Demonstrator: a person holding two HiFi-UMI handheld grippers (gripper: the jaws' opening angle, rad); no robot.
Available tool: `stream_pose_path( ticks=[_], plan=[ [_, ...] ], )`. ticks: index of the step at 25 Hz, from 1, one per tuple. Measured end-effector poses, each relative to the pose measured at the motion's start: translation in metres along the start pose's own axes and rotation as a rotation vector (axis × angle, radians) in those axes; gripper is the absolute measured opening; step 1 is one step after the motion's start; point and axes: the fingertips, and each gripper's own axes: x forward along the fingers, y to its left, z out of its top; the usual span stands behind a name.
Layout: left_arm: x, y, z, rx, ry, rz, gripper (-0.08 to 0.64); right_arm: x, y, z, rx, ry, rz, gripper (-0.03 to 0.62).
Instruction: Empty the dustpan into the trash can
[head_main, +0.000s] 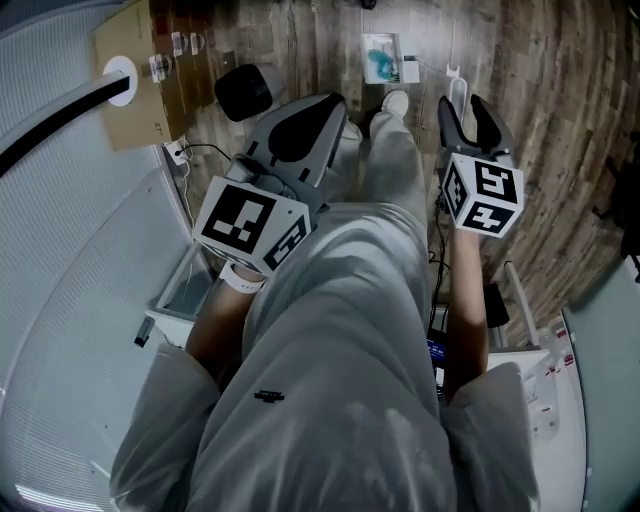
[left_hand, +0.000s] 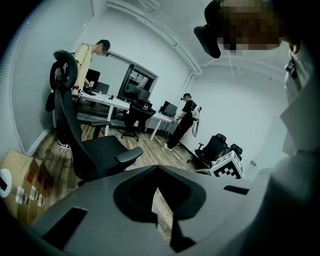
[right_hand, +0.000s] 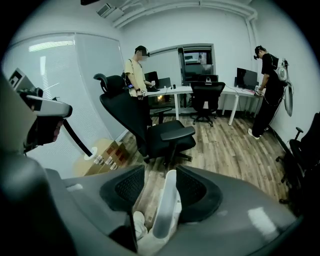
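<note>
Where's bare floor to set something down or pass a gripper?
Free: wood floor right of the right gripper, and the stretch between the office chair and the desk. Crowded: around the left gripper, with cardboard box and cable; a white handle stands between the right gripper's open jaws.

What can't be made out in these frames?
- Trash can: not identifiable in any view.
- Dustpan's pan: only a white handle shows, standing between the fingers of the open right gripper; the gripper body cuts off its lower end in the right gripper view.
- Handle-to-finger contact: too close to tell, right gripper view.
- Teal-and-white item on the floor, head view: too small to name.
</note>
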Motion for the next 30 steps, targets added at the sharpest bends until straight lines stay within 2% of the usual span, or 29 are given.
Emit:
stream_pose_path(
  ticks=[5,13,16,22,30],
  plan=[
    [0.015,0.008,-0.015,-0.019,0.019,-0.001,0.006,0.016,-0.015,-0.015,-0.015,0.039,-0.059,0.209],
    [0.034,0.024,-0.036,-0.049,0.057,0.002,0.006,0.048,-0.023,-0.038,0.003,0.117,-0.087,0.207],
    [0.042,0.023,-0.046,-0.056,0.073,-0.009,0.006,0.054,-0.027,-0.041,0.016,0.113,-0.092,0.170],
    [0.050,0.023,-0.058,-0.067,0.096,-0.017,0.006,0.065,-0.028,-0.049,0.006,0.157,-0.113,0.164],
    [0.057,0.025,-0.071,-0.099,0.114,-0.001,0.006,0.068,-0.043,-0.045,0.070,0.136,-0.180,0.132]
  ],
)
